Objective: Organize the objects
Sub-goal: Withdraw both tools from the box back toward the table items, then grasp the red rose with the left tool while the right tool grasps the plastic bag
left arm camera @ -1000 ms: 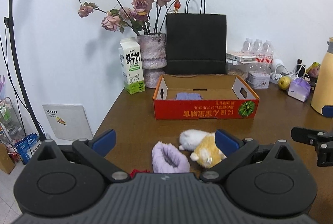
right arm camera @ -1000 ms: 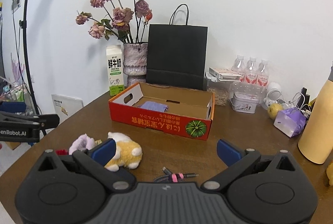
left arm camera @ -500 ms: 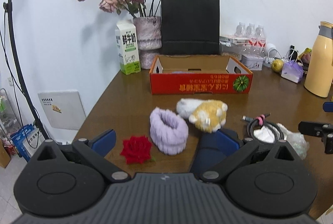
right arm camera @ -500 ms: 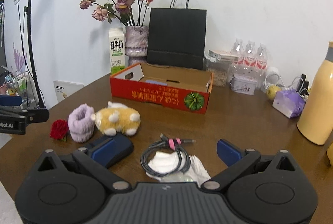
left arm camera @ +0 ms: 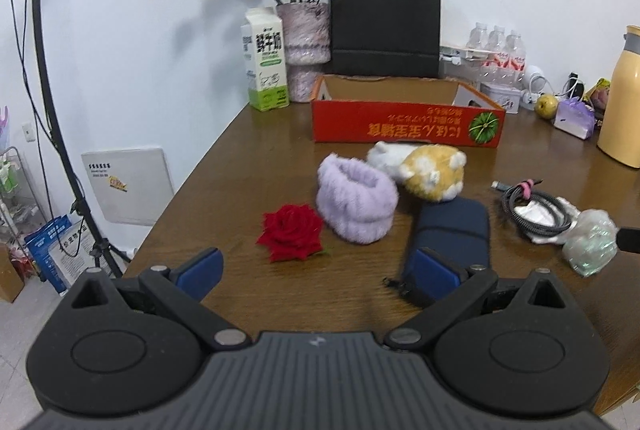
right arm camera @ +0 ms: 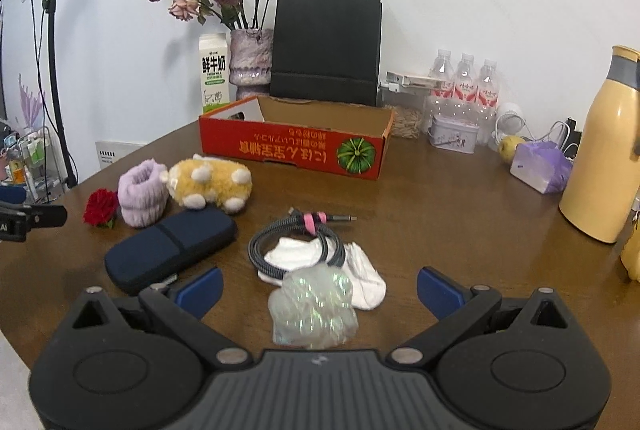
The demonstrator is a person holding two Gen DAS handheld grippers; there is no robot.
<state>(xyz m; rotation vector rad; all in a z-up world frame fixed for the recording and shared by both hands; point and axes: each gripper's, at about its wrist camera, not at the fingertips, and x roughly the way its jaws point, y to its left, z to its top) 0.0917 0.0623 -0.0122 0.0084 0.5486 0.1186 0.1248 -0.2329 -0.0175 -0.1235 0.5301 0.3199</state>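
**Loose items laid out before the box; both tongs empty**

Left wrist view: The left tongs (left arm camera: 316, 270) are spread wide and nothing is held. On the bench (left arm camera: 248, 166) a red rose (left arm camera: 291, 232), a lilac plush band (left arm camera: 356, 204), a plush toy (left arm camera: 424, 168) and a navy case (left arm camera: 452, 238) are seen lying in front of the red box (left arm camera: 406, 124). The band and toy are judged soft and light; they can be pinched anywhere across the body. The rose is judged fragile and is best taken low, near its base. On the milk carton (left arm camera: 265, 68) only large Chinese characters can be made out.

Right wrist view: The right tongs (right arm camera: 318, 290) are likewise wide and empty. A crinkled clear wrapper (right arm camera: 312, 312), a white sock (right arm camera: 360, 276) and a coiled cable (right arm camera: 296, 240) lie just ahead. The cable is judged springy; the pink tie is the advised grip point. The box print is inverted and cannot be read reliably.
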